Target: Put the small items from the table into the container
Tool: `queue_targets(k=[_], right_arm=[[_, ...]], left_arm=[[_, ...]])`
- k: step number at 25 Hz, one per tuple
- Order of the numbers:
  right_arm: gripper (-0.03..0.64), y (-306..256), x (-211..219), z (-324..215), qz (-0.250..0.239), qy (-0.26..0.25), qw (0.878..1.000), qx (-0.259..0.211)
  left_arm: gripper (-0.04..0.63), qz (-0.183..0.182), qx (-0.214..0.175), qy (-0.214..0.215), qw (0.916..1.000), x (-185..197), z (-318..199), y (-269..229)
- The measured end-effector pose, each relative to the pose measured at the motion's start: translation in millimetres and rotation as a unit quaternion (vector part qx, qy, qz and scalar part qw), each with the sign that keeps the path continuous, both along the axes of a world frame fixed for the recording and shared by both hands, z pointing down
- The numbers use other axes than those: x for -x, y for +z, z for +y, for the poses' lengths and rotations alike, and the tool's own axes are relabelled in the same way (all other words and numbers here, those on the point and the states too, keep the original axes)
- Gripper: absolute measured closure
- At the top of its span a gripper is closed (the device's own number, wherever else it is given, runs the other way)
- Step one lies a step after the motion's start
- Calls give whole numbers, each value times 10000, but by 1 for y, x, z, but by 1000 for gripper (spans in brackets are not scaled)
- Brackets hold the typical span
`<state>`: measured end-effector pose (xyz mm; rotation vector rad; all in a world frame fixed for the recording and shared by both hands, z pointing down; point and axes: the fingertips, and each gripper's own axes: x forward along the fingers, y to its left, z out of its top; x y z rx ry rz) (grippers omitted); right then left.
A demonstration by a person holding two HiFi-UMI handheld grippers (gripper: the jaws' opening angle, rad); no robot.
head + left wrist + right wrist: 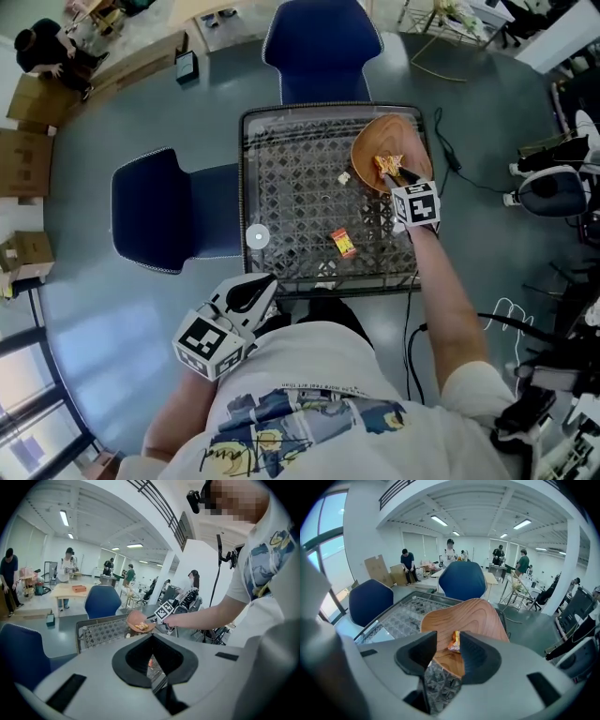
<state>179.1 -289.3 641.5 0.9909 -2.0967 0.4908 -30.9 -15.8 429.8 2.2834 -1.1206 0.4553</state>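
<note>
The right gripper (449, 645), jaws spread, hovers over the wooden bowl (461, 616). One jaw half hides a crinkled packet (454, 641) lying inside. The left gripper (152, 637), tips pressed together on nothing, sits at the near edge of the table (246, 169). A red packet (343, 243) lies mid-table.

Head camera looks steeply down on the table (246, 169), taking in its whole top from above. The left gripper (265, 284) camera, back off the near edge, faces across toward the wooden bowl (136, 620); the right gripper (398, 176) camera sits close over it (the bowl appears in all three views).
</note>
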Motion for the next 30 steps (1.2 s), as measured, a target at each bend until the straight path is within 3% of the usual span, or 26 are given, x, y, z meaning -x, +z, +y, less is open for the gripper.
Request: queue_targets(k=[5, 16, 30], right_arm=[[463, -17, 23, 63, -141, -155, 9997, 84], [462, -9, 70, 231, 125, -477, 9973, 539], [463, 1, 98, 335, 371, -311, 9977, 472]], left_arm=[[586, 117, -209, 215, 9995, 9, 12, -7], [586, 350, -402, 486, 9974, 56, 69, -11], [588, 445, -401, 930, 9939, 101, 138, 11]])
